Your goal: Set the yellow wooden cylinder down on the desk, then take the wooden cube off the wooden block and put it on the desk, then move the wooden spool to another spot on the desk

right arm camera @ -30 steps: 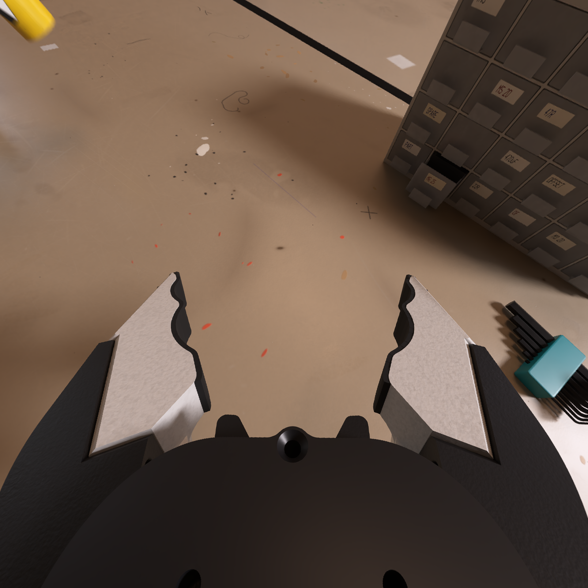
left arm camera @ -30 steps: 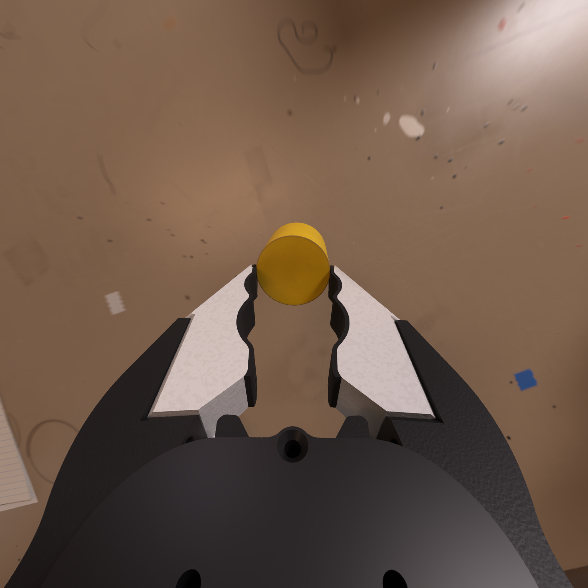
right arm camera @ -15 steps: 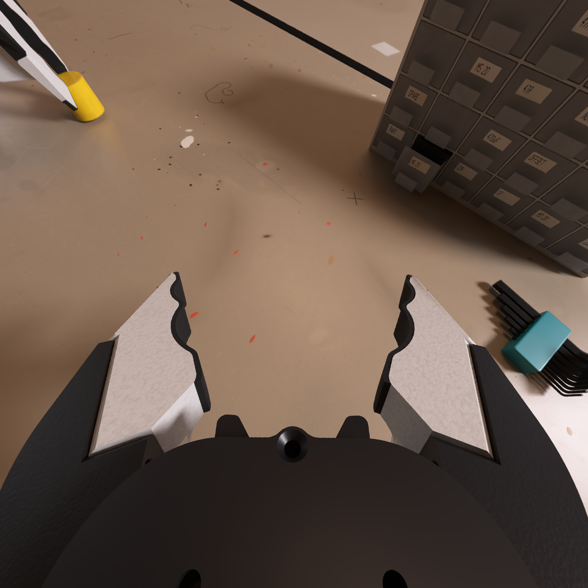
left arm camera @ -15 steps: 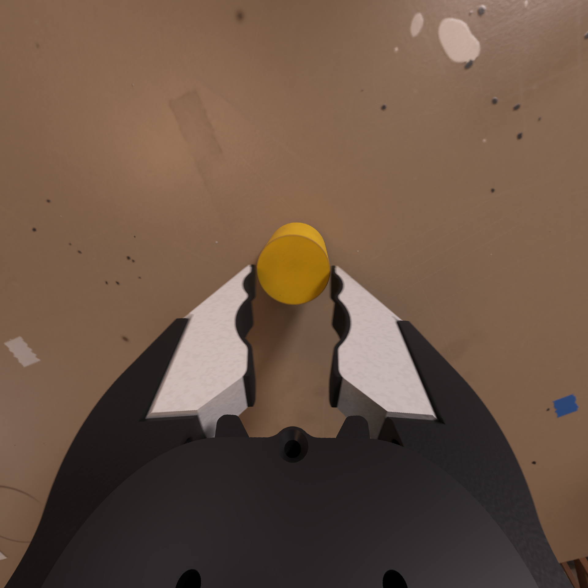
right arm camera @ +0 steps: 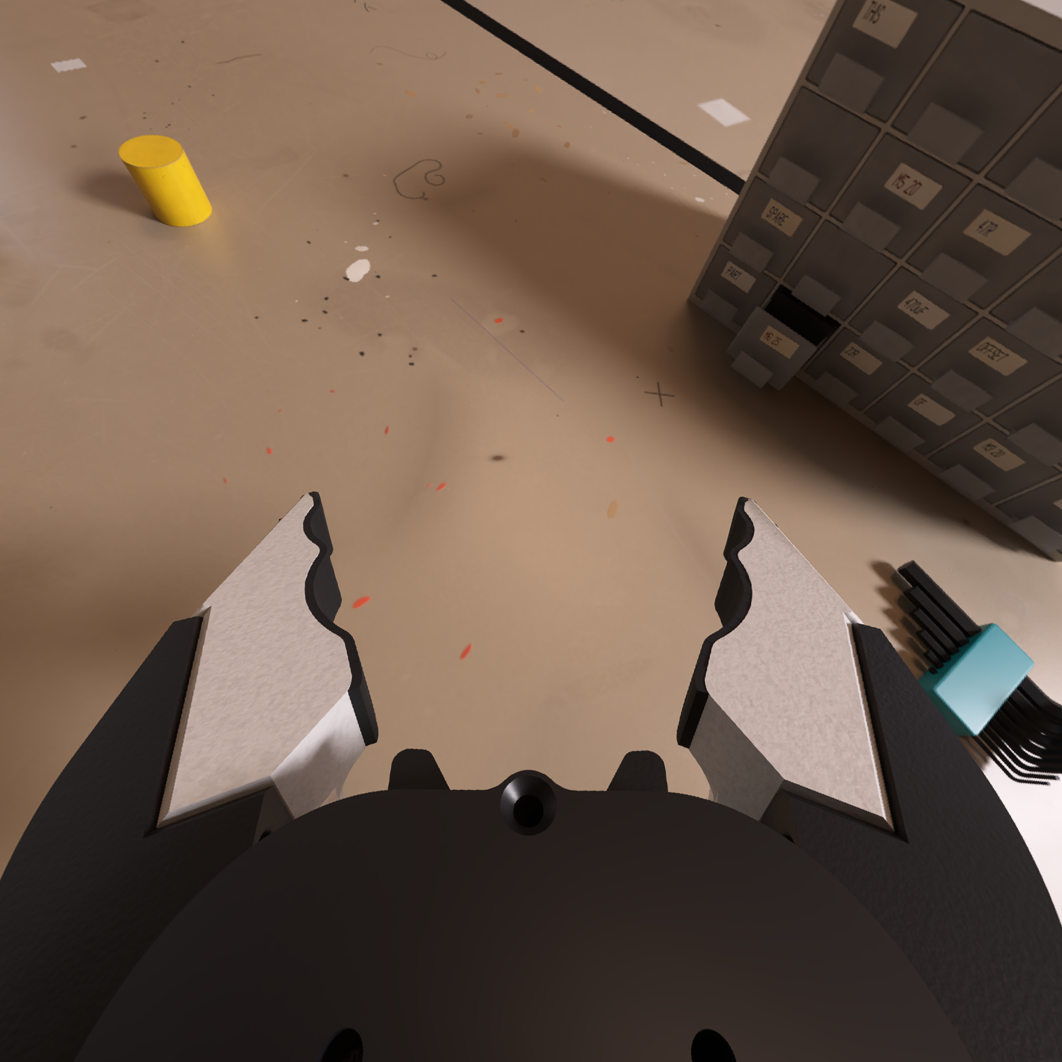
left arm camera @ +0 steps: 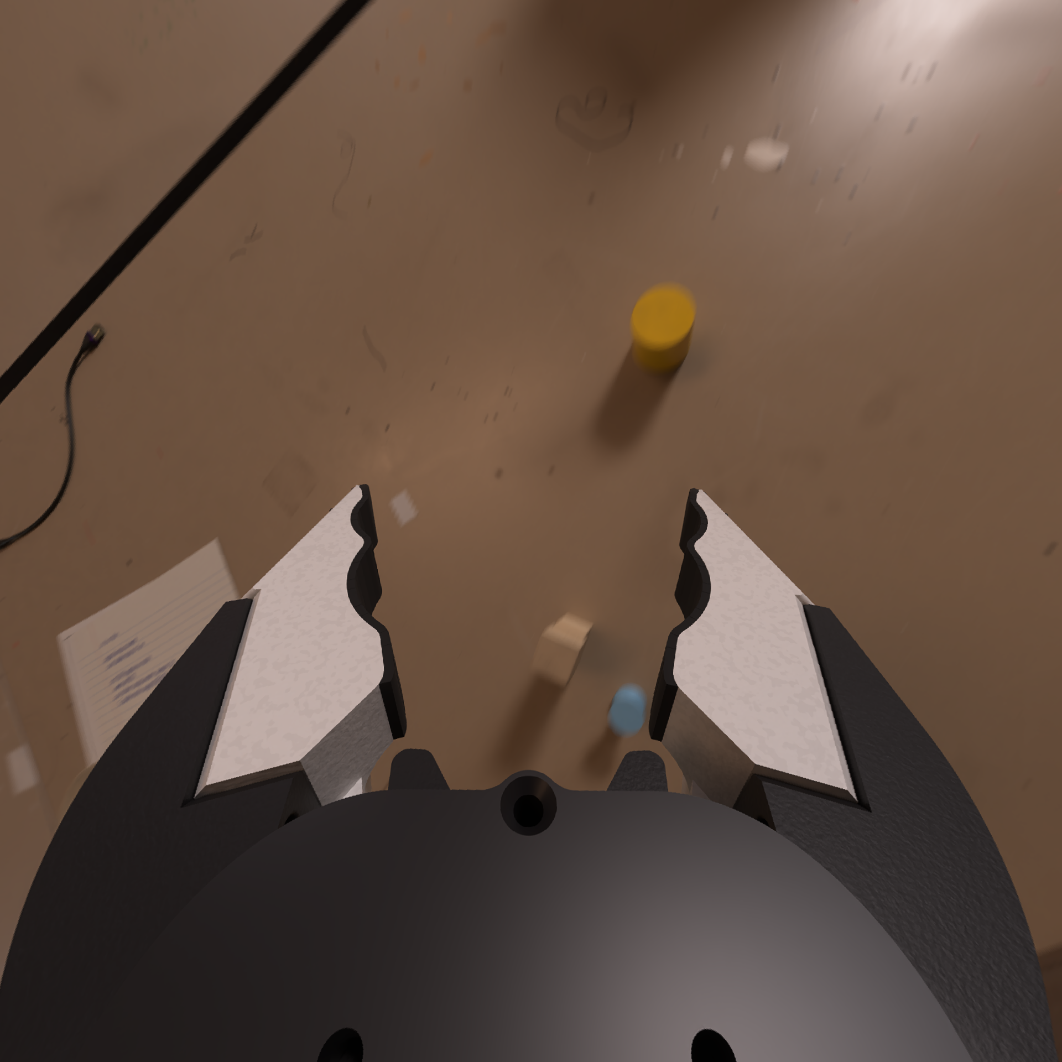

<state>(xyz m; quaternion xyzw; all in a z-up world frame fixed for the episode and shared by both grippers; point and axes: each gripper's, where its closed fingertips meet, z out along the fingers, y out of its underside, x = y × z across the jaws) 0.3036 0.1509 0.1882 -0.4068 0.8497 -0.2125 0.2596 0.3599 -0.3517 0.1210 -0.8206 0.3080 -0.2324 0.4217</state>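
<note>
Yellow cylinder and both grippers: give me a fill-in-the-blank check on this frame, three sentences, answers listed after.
1. The yellow wooden cylinder stands on the desk, held by ____ gripper.
2. The left gripper has its jaws ____.
3. Beside the right gripper lie hex keys in a ____ holder.

Missing words: neither; open; teal
</note>
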